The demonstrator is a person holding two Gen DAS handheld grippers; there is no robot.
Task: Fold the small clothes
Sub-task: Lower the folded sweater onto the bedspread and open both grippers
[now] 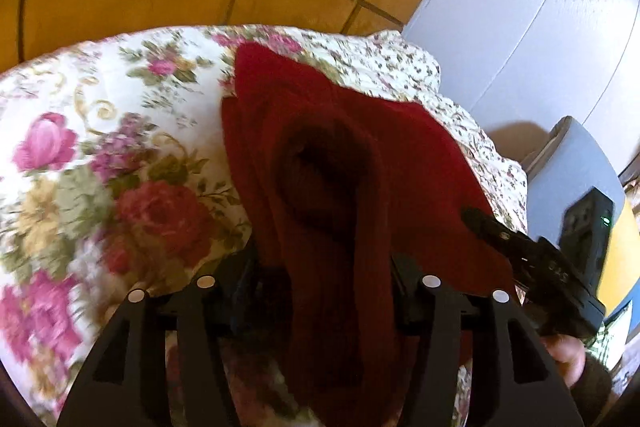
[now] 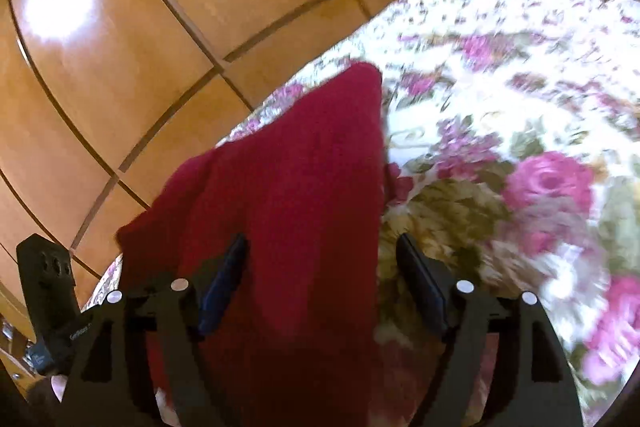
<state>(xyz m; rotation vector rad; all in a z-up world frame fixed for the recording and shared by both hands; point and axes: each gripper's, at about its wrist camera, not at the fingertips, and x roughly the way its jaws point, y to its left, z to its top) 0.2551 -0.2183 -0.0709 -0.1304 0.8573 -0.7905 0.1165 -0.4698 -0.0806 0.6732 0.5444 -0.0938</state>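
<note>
A: While lying bunched on the white bedspread printed with pink roses (image 1: 80, 147), close to that bedspread's far edge, sags into a dark hollow at the middle. Hardly flat yet, for a dark red knitted garment (image 1: 320, 155).

B: Agreed. Runs straight between the fingers of the left gripper (image 1: 326, 263) and fills the whole gap. Impossible to tell whether pinched there or merely lodged.

A: And at the right gripper (image 2: 320, 267)?

B: Spread wide. Red knit against one finger only, bare bedspread showing beside the other. No hold on that side, by the look of it.

A: Risky, then. If lifted off the bedspread now, probably drags one edge up on the left, leaves the other lying, and twists the fold.

B: Could also snag: loose knit against hard finger edges.

A: Worse so near the bedspread's far edge. With a careless tug, may slide off towards the orange-brown wooden panels (image 2: 140, 47) beyond the bedspread.

B: Also worth fearing: nipping the bedspread together with the knit when closing again, and hauling both up.

A: So ease clear first, check for caught loops, then smooth flat nearer the bedspread's middle.
</note>
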